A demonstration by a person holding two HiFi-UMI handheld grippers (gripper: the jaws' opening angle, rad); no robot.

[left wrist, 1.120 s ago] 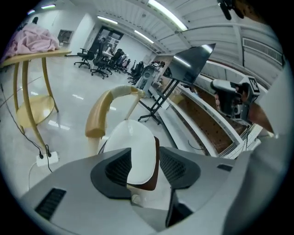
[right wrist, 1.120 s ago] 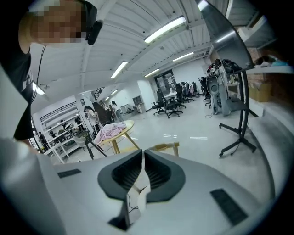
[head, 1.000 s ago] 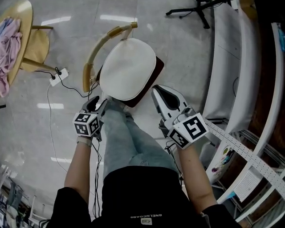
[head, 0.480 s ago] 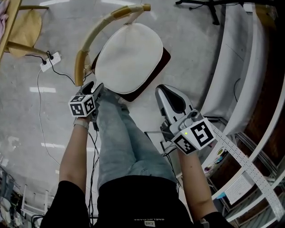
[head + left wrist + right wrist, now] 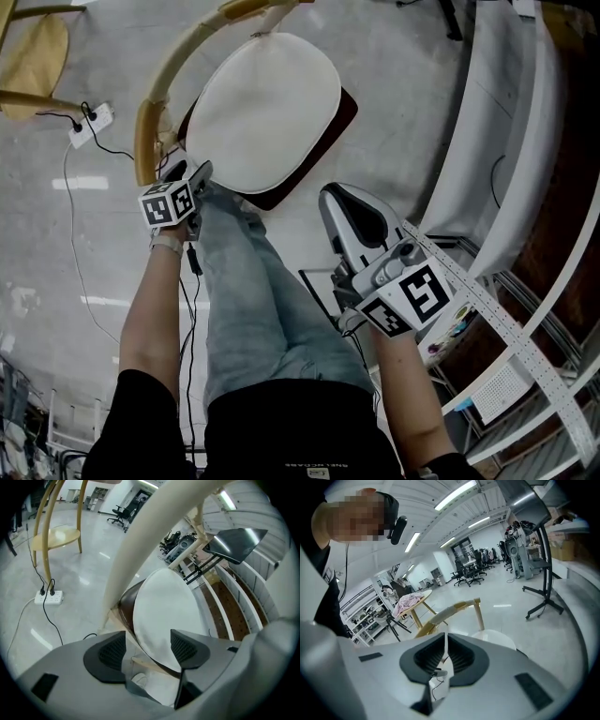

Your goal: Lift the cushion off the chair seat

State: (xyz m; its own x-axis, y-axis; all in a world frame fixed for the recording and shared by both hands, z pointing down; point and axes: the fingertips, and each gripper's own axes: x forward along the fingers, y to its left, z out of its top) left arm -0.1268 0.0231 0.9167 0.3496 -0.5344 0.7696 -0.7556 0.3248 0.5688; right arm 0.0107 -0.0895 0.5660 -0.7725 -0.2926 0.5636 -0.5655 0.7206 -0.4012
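A white oval cushion (image 5: 267,108) lies on the dark brown chair seat (image 5: 339,120), with a curved pale wooden back rail (image 5: 150,103) on its left. My left gripper (image 5: 187,183) hangs at the seat's near left corner, beside the rail. Its jaws are opening, and in the left gripper view they (image 5: 147,646) stand wide. The cushion's (image 5: 164,611) near edge shows between and beyond the pads (image 5: 108,654), which do not touch it. My right gripper (image 5: 336,197) hovers off the seat's near right edge. Its jaws (image 5: 444,656) are shut and empty, with the cushion (image 5: 497,637) ahead.
The person's legs in jeans (image 5: 253,291) stand just before the chair. A power strip (image 5: 91,127) with cables lies on the floor at the left, near another wooden chair (image 5: 33,56). White curved rails and shelving (image 5: 487,141) run along the right. A black stand (image 5: 541,599) is farther off.
My left gripper has dropped and moved in toward the seat's left corner by the back rail. The right gripper has sunk a little. The chair now fills more of the head view.
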